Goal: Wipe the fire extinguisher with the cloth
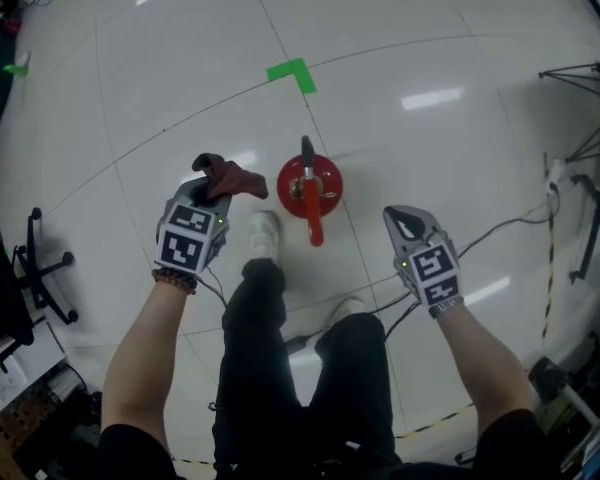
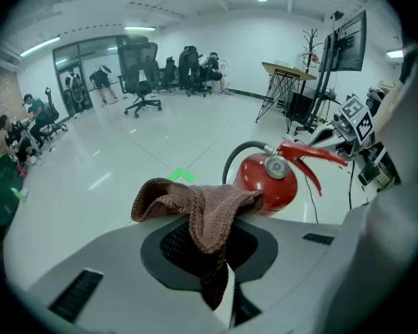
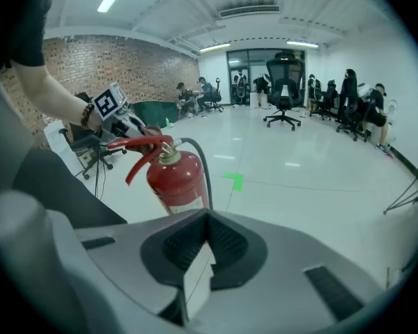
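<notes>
Fingers point(image 2: 111, 256) of left gripper point(image 1: 208, 190) pinch brown knitted cloth point(image 1: 228, 176); those of right gripper point(image 1: 405, 218) shut, empty; red fire extinguisher point(image 1: 309, 186) upright between.

A brown knitted cloth point(image 2: 202, 211) is clamped between the left gripper's point(image 2: 212, 256) jaws, with a red fire extinguisher point(image 2: 272, 179) seen upright just beyond.

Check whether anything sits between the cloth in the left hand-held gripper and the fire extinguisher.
Nothing visible. The cloth, clamped in the left hand-held gripper, hangs just left of the fire extinguisher in the head view, with only floor showing between them.
</notes>
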The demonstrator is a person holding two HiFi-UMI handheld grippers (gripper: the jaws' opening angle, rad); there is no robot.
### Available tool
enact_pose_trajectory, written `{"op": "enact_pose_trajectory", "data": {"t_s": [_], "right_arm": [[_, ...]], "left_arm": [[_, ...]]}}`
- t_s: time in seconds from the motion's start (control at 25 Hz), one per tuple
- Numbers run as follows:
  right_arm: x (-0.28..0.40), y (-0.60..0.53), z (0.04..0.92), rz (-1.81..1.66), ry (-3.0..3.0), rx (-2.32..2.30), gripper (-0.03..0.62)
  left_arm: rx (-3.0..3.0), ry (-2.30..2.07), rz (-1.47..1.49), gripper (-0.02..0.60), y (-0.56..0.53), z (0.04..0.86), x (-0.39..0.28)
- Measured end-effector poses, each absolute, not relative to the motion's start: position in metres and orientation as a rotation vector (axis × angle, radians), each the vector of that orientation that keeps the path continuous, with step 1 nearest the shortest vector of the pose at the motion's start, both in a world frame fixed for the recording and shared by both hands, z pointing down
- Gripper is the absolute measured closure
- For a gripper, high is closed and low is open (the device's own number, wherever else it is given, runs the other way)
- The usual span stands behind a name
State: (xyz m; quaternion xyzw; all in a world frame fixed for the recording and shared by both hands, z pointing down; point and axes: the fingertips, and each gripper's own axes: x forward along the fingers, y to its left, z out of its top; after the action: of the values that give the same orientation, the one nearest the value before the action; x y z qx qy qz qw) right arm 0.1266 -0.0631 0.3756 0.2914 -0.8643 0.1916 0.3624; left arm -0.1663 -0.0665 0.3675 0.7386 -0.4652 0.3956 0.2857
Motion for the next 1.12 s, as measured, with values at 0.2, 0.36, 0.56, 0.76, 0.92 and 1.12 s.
{"op": "enact_pose_trajectory", "data": {"t_s": [0.2, 0.36, 0.56, 0.76, 0.92, 1.12], "right_arm": [[0.135, -0.045, 0.299, 0.464, -2.266, 0.744, 0.572], [0.136, -0.028, 0.222, 0.440, -2.333, 0.743, 0.572], [0.143, 0.009, 0.142, 0.438, -2.373, 0.722, 0.572], [0.149, 0.052, 0.078, 0.440, -2.384, 0.693, 0.572], [0.153, 0.076, 0.028, 0.427, -2.400, 0.694, 0.572], [0.156, 0.095, -0.013, 0.393, -2.404, 0.696, 0.572]], "left_arm": [[1.975, -1.261, 1.053, 0.535, -0.042, 0.298, -0.146], [1.972, -1.293, 1.030, 0.535, -0.019, 0.236, -0.124], [1.964, -1.331, 1.004, 0.535, 0.025, 0.159, -0.099], [1.931, -1.351, 0.980, 0.535, 0.081, 0.095, -0.084], [1.929, -1.360, 0.968, 0.535, 0.115, 0.046, -0.072], [1.950, -1.372, 0.935, 0.535, 0.135, 0.005, -0.065]]}}
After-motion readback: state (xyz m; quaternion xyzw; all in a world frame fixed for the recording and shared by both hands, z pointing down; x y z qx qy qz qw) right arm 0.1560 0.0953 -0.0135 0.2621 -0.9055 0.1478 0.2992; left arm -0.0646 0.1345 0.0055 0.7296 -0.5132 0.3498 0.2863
